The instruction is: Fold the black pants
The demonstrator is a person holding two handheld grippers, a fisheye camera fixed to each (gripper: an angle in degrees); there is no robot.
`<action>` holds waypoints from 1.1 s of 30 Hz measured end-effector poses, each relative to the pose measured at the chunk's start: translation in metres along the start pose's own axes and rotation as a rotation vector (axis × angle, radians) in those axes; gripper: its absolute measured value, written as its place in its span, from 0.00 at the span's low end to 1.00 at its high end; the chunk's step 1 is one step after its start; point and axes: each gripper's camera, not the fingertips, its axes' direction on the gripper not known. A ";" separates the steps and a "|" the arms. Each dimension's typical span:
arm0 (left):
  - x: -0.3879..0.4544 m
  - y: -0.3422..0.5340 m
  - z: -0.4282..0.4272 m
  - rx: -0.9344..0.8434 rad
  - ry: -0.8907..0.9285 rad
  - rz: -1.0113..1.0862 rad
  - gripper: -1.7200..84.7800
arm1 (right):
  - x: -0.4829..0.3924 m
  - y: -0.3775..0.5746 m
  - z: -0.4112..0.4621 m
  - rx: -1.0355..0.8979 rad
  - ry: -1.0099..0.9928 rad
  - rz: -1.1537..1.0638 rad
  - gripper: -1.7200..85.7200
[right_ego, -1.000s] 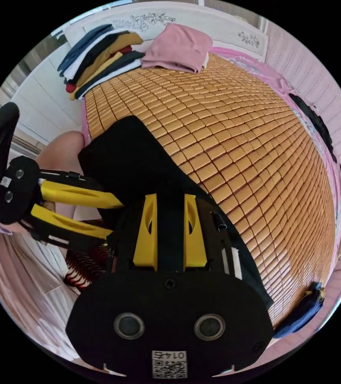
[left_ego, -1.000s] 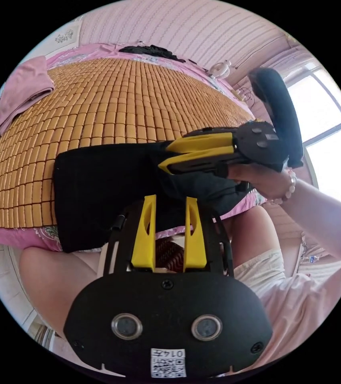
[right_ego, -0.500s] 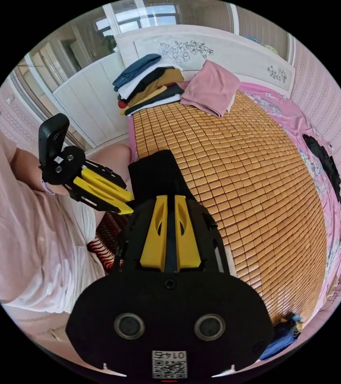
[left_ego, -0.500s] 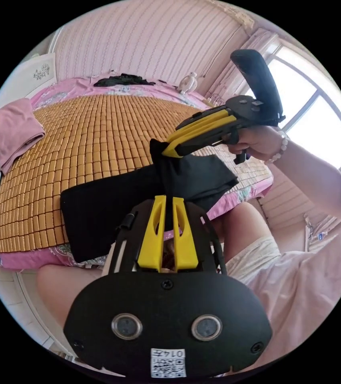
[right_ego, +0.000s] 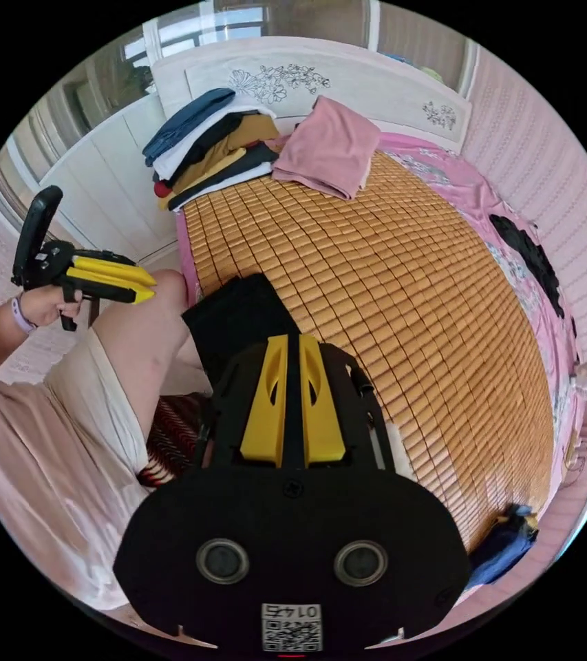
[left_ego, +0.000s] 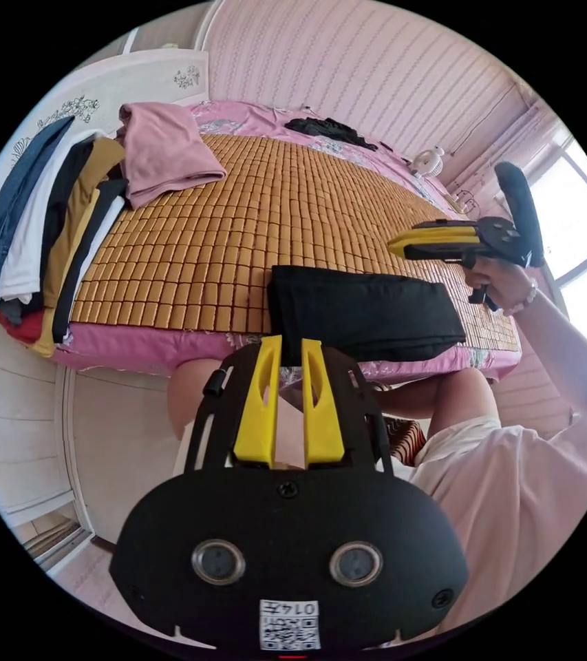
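Observation:
The black pants [left_ego: 365, 313] lie folded into a flat rectangle on the bamboo mat [left_ego: 272, 206], close to the bed's near edge, and nothing touches them. My left gripper [left_ego: 291, 341] hovers off the edge in front of them, jaws shut with nothing between. My right gripper [left_ego: 393, 246] hangs in a hand above the pants' right end, jaws shut and empty. In the right gripper view the pants [right_ego: 238, 317] sit just beyond the right gripper [right_ego: 292, 339], partly hidden by it. The left gripper [right_ego: 150, 289] is held out to the left, off the bed.
A stack of folded clothes [left_ego: 45, 220] and a folded pink garment [left_ego: 166, 148] lie by the headboard. A black item [left_ego: 321, 127] rests at the bed's far side, and a blue garment [right_ego: 506, 544] at one corner. The person's legs press against the bed edge.
Both grippers held up the pants' end half a second ago. They have let go and drawn back, and the pants now lie folded over flat on the mat.

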 end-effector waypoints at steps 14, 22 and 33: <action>0.183 -0.059 0.119 -0.113 0.222 0.411 0.01 | 0.039 0.044 0.056 -0.196 -0.031 0.088 0.02; 0.232 -0.065 0.175 -0.225 0.100 0.585 0.01 | 0.058 -0.004 0.092 -0.438 -0.094 -0.025 0.01; 0.235 -0.084 0.167 -0.139 0.135 0.570 0.06 | 0.107 0.180 0.006 0.049 -0.086 0.489 0.06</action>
